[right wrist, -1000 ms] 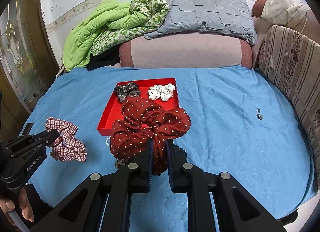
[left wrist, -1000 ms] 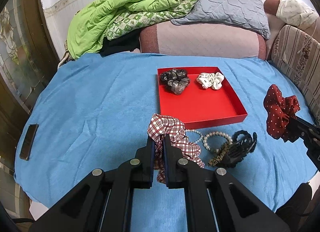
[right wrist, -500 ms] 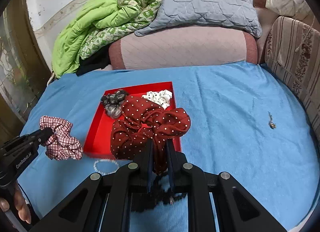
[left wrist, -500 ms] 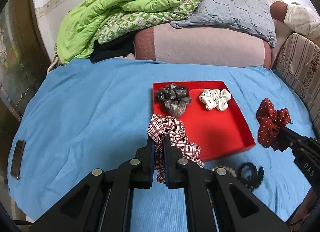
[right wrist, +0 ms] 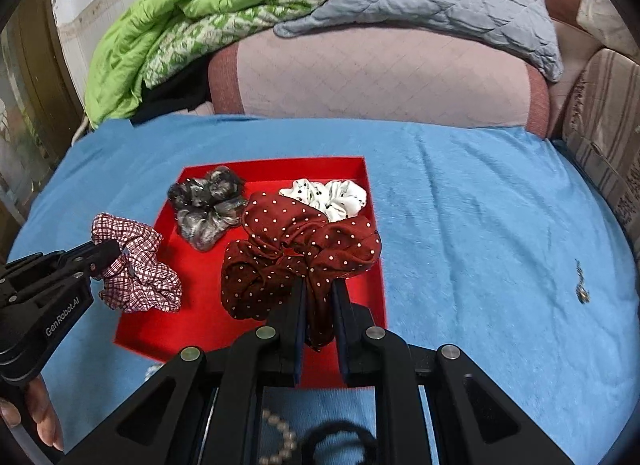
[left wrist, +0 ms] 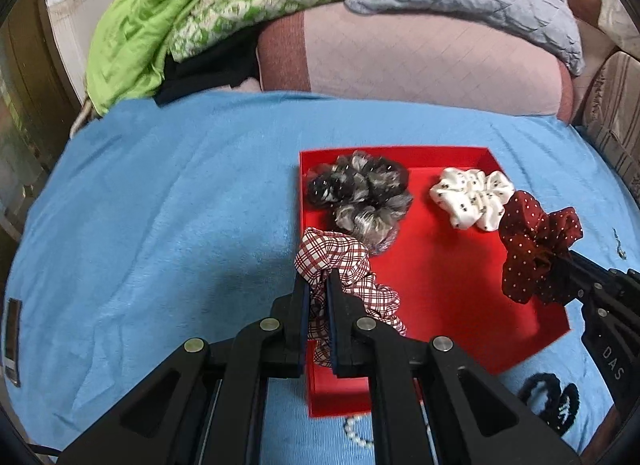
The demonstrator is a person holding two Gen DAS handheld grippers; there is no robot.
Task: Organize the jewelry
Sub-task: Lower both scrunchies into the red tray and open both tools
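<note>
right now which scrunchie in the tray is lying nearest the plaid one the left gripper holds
The grey scrunchie, at the red tray's far left. It lies just past the plaid scrunchie in the left gripper; the white scrunchie lies far right.

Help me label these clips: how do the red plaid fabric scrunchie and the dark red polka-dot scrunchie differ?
The red plaid fabric scrunchie has checks; the dark red polka-dot scrunchie has white dots. The left gripper pinches the plaid, the right gripper the dotted. Both hang over the red tray.
</note>
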